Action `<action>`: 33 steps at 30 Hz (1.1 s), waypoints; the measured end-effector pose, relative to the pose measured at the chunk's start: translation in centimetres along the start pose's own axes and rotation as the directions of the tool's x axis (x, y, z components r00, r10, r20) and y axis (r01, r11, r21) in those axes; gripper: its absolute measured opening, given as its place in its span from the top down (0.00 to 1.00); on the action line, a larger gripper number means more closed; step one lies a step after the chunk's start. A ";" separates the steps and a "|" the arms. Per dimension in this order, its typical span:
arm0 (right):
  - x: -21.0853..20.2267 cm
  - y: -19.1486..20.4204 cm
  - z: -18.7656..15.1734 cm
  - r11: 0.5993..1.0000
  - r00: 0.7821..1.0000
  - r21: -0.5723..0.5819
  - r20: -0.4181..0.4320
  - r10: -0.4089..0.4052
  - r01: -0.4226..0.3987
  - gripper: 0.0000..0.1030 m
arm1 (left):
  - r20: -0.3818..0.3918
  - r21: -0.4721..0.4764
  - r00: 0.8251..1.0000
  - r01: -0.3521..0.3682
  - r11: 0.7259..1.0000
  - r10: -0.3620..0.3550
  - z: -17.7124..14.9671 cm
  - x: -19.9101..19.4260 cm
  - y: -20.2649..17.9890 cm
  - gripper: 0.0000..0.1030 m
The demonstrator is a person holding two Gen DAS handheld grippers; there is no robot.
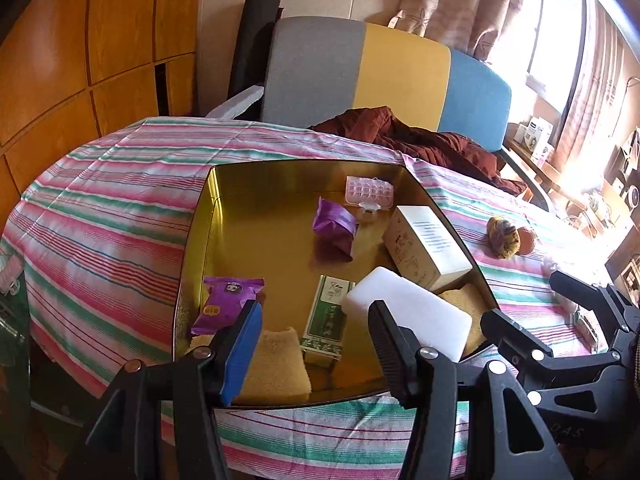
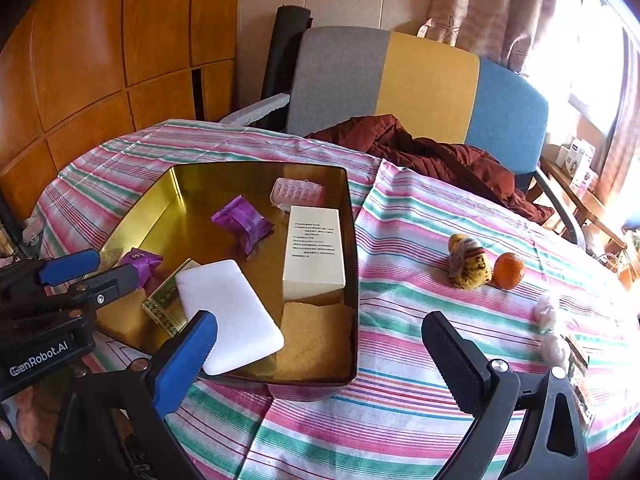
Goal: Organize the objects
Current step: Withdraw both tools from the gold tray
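Both hand-held grippers hang spread apart and empty at the near edge of the worktop: the left hand-held gripper (image 1: pixel 316 320) over the near end of the gold tin tray (image 2: pixel 352 264), the right hand-held gripper (image 2: pixel 320 340) over the striped cloth (image 2: pixel 420 216) just beside the tray's right wall. Inside the tray lie a white foam block (image 2: pixel 230 316) tilted across a green packet (image 2: pixel 164 304), a tall cream box (image 2: pixel 314 248) on its side, two yellow sponges (image 2: pixel 316 340), two purple snack packs (image 2: pixel 244 222) and a clear pink pill case (image 2: pixel 298 192) at the far end. Out on the cloth to the right, well apart from the tray, sit a yellow knitted toy (image 2: pixel 470 262) touching an orange (image 2: pixel 509 270), with pale wrapped bundles (image 2: pixel 552 328) nearer the edge. Beyond the worktop a dark red jacket (image 2: pixel 432 152) is heaped against a grey, yellow and blue sofa back (image 2: pixel 424 84), with wooden panelling (image 2: pixel 100 40) on the left and a bright curtained window (image 2: pixel 580 40) on the right.
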State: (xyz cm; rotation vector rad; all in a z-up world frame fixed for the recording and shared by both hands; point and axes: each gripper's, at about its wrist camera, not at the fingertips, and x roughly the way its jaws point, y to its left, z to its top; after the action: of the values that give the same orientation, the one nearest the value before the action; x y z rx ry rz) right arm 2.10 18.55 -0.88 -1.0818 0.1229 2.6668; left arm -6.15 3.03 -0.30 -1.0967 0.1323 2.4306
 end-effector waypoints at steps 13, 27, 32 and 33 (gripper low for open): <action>-1.3 -2.5 -0.7 0.998 1.000 0.049 0.001 -0.028 0.028 0.00 | -0.003 0.064 1.000 0.027 0.998 -0.027 -0.3 -0.4 -2.2 0.46; -1.2 -4.0 -1.4 0.996 0.998 0.061 0.001 -0.065 0.064 0.00 | -0.020 0.097 0.999 0.030 0.995 -0.028 -0.5 0.1 -3.6 0.46; -1.1 -4.4 -1.5 0.995 0.997 0.065 0.002 -0.072 0.072 0.00 | -0.026 0.109 0.999 0.033 0.994 -0.030 -0.5 0.4 -4.1 0.46; -1.1 -4.5 -1.5 0.995 0.997 0.068 0.001 -0.072 0.072 0.00 | -0.027 0.111 0.999 0.033 0.993 -0.031 -0.4 0.4 -4.2 0.46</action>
State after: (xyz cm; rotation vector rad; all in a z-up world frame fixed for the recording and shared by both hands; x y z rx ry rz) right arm 5.09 22.38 -1.12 -1.0411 0.1687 2.5810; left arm -4.18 6.82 -0.49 -1.0723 0.2532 2.3514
